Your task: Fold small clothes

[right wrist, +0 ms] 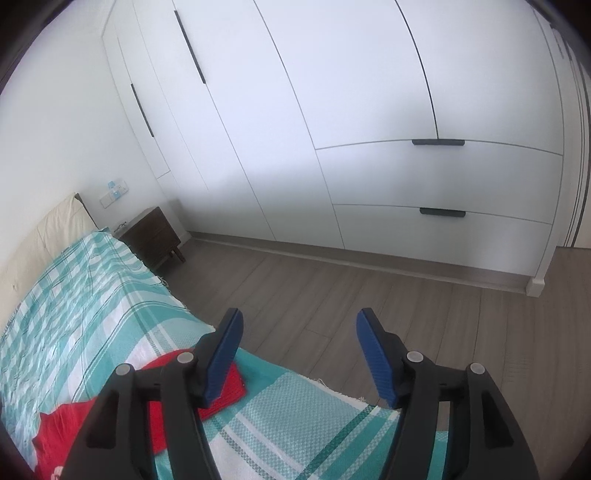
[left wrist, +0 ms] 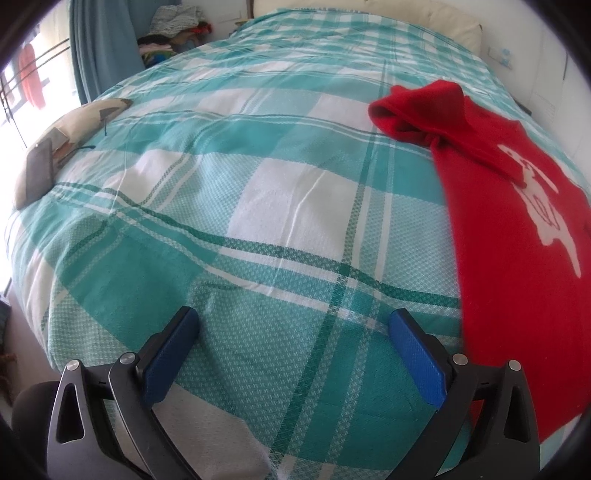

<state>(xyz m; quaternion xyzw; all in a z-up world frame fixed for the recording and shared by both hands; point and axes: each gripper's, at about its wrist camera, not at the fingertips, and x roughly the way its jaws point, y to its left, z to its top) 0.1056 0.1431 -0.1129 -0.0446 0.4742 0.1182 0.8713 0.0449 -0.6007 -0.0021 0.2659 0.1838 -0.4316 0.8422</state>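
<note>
A small red sweater [left wrist: 517,266] with a white animal motif lies on the teal-and-white plaid bedspread [left wrist: 258,206], at the right of the left wrist view, one sleeve folded across its top. My left gripper [left wrist: 291,321] is open and empty above the bedspread, left of the sweater. In the right wrist view the red sweater [right wrist: 74,428] lies at the lower left, partly hidden behind the gripper's left finger. My right gripper [right wrist: 299,325] is open and empty, held over the bed's corner and pointing toward the floor.
A cushion with a dark flat object on it [left wrist: 48,162] lies at the bed's left edge. A clothes pile [left wrist: 173,33] and blue curtain [left wrist: 99,44] stand beyond. A dark nightstand [right wrist: 151,236], white wardrobes [right wrist: 332,110] and wood floor [right wrist: 406,306] lie right of the bed.
</note>
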